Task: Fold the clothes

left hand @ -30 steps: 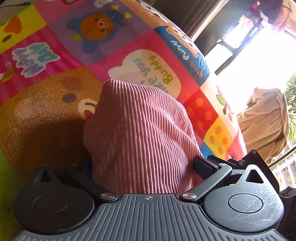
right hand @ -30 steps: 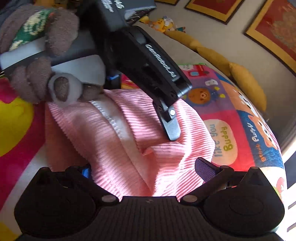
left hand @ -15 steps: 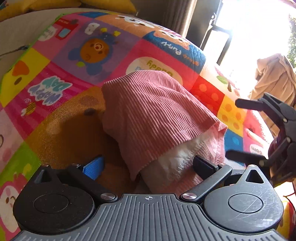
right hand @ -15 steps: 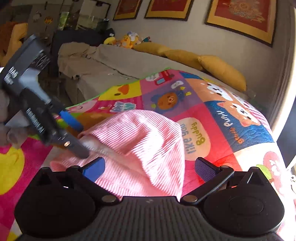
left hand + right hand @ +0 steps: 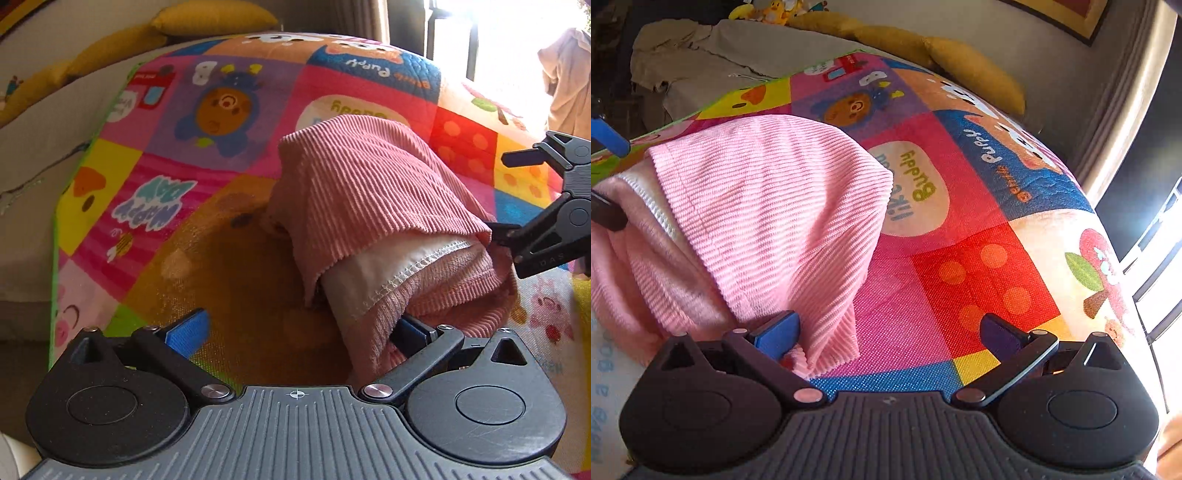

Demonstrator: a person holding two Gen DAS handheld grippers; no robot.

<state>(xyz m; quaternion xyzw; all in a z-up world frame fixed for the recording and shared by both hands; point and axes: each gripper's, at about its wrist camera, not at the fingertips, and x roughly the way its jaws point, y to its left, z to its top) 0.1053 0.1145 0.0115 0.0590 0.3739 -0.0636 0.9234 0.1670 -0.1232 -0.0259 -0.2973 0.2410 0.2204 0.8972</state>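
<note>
A pink ribbed garment (image 5: 369,192) lies folded in a bundle on the colourful play mat (image 5: 229,110), its white inner seam showing at the near end. My left gripper (image 5: 301,332) is open, and the garment's near edge drapes against its right finger (image 5: 413,334). The right gripper (image 5: 498,194) shows at the right edge, open, its lower finger touching the bundle. In the right wrist view the garment (image 5: 768,206) fills the left. My right gripper (image 5: 886,334) is open over the mat (image 5: 979,277), with a corner of cloth beside its left finger (image 5: 775,334). The left gripper (image 5: 609,181) peeks in at the left edge.
Yellow cushions (image 5: 971,70) line the wall behind the mat. A beige sheet (image 5: 701,55) covers the far surface, with soft toys behind it. A bright window (image 5: 498,37) and a hanging beige cloth (image 5: 569,74) are on the right. The mat's green edge (image 5: 55,229) borders plain floor.
Both grippers have drawn back from the garment, which was close up against them before. The bundle now lies on the mat, and the left gripper no longer reaches across the right view.
</note>
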